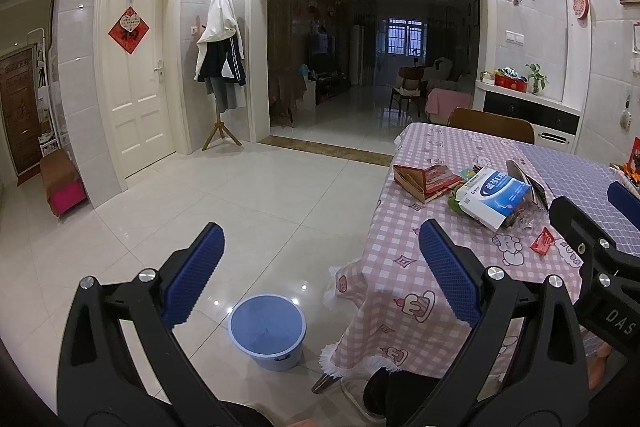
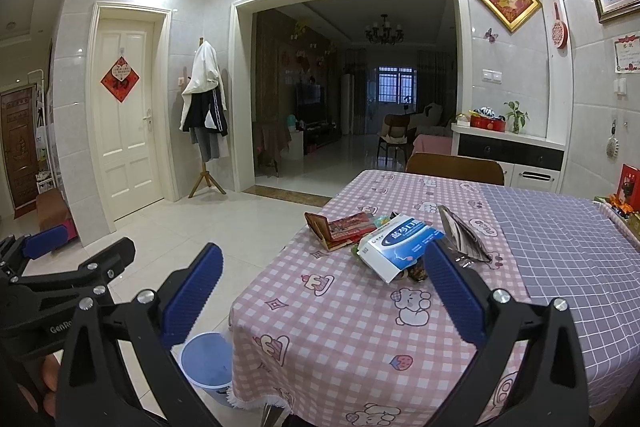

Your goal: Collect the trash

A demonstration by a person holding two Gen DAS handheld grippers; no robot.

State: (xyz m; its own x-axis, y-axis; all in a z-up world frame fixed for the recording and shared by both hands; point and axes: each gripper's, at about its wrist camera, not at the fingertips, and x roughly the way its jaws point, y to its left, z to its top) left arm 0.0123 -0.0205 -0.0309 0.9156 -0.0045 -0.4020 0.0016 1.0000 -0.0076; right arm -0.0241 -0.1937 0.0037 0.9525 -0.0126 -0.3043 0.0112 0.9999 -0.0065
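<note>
A pile of trash lies on the pink checked table [image 2: 344, 311]: a white-and-blue box [image 2: 400, 245] [image 1: 494, 197], a red-brown cardboard box [image 2: 340, 229] [image 1: 426, 181], a grey striped wrapper [image 2: 462, 237], crinkled clear plastic [image 1: 528, 217] and a small red wrapper [image 1: 542, 241]. A blue bucket [image 1: 267, 331] [image 2: 208, 365] stands on the floor by the table corner. My left gripper [image 1: 320, 267] is open and empty above the floor near the bucket. My right gripper [image 2: 322, 291] is open and empty above the table's near edge, short of the pile.
A wooden chair [image 2: 454, 169] stands at the table's far end. A grey checked cloth [image 2: 560, 247] covers the table's right part. A coat rack [image 1: 220, 67] and a white door [image 1: 132, 67] are across the tiled floor. A sideboard [image 2: 508, 153] stands at the right wall.
</note>
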